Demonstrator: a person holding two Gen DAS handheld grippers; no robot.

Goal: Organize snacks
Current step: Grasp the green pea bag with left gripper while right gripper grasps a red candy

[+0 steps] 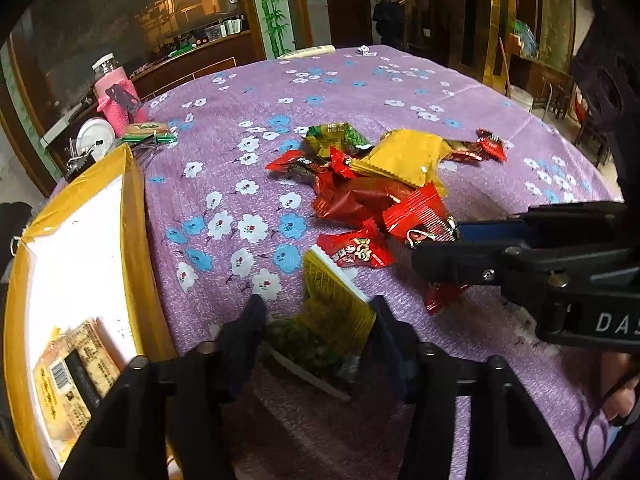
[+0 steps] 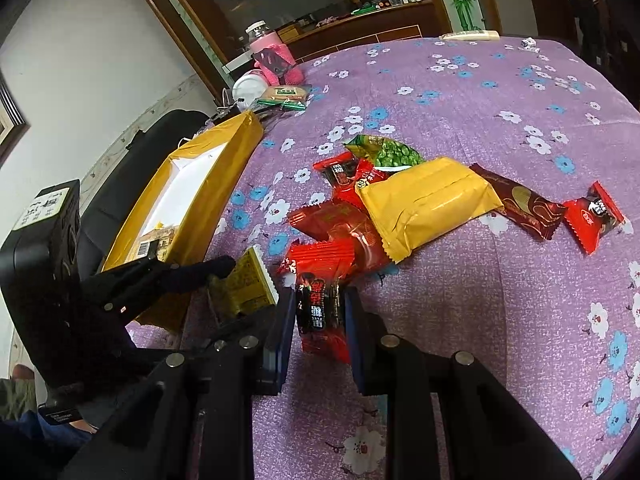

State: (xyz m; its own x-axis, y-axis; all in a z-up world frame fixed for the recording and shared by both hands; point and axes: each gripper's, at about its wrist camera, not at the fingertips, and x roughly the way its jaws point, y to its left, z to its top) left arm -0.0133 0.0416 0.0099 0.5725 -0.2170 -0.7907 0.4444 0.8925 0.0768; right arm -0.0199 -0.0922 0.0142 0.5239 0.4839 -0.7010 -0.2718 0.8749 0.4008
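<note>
My left gripper [image 1: 318, 312] is shut on a green-and-yellow snack packet [image 1: 332, 312], held just above the purple cloth beside the yellow box [image 1: 134, 216]; it also shows in the right wrist view [image 2: 248, 280]. My right gripper [image 2: 318, 300] is shut on a red-and-black snack packet [image 2: 322, 308] at the near edge of the snack pile; in the left wrist view its fingers [image 1: 460, 258] reach in from the right. The pile holds red packets [image 1: 360, 196], a large yellow packet [image 1: 404, 156] and a green pea packet [image 1: 338, 138].
The yellow box with white inside holds a tan packet [image 1: 72, 384]. A pink-sleeved jar [image 1: 114, 96], a white lid [image 1: 96, 138] and a biscuit pack [image 1: 146, 130] stand at the table's far left. A brown packet [image 2: 520, 200] and a small red one [image 2: 594, 216] lie right of the pile.
</note>
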